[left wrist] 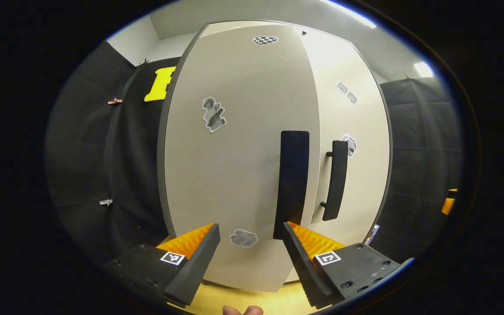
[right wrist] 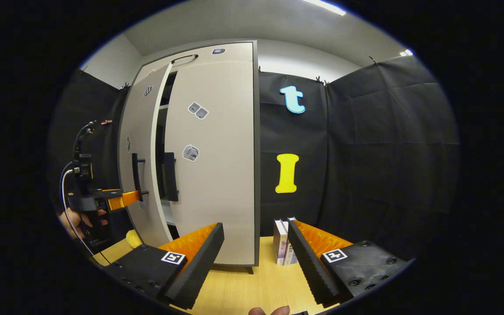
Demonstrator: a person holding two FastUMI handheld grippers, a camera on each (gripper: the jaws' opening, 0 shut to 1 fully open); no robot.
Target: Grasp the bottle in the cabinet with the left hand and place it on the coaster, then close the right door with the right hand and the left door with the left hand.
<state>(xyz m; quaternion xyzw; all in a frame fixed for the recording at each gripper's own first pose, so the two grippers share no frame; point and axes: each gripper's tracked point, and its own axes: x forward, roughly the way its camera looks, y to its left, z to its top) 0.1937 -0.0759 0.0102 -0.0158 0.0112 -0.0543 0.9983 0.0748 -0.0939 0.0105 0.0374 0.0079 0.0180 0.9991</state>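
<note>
The cabinet's left door (left wrist: 234, 166) stands close in front of my left gripper (left wrist: 252, 262), which is open with nothing between its fingers. The door's black handle (left wrist: 293, 183) rises just above the right finger. Behind it is the right door (left wrist: 357, 131) with its own handle (left wrist: 335, 179). In the right gripper view the right door (right wrist: 217, 166) looks nearly closed, and the left door (right wrist: 140, 166) stands ajar, with a dark gap and shelves between them. There the left gripper (right wrist: 125, 199), held by a hand, is against the left door's outer face near its handle (right wrist: 136, 175). My right gripper (right wrist: 256, 262) is open and empty, well back from the cabinet.
The cabinet stands on a wooden table (right wrist: 243, 284). Upright books (right wrist: 285, 243) lean beside the cabinet's right side, just beyond my right finger. A small yellow rounded object (right wrist: 134, 238) lies on the table by the left door's foot. Black cloth walls enclose the booth.
</note>
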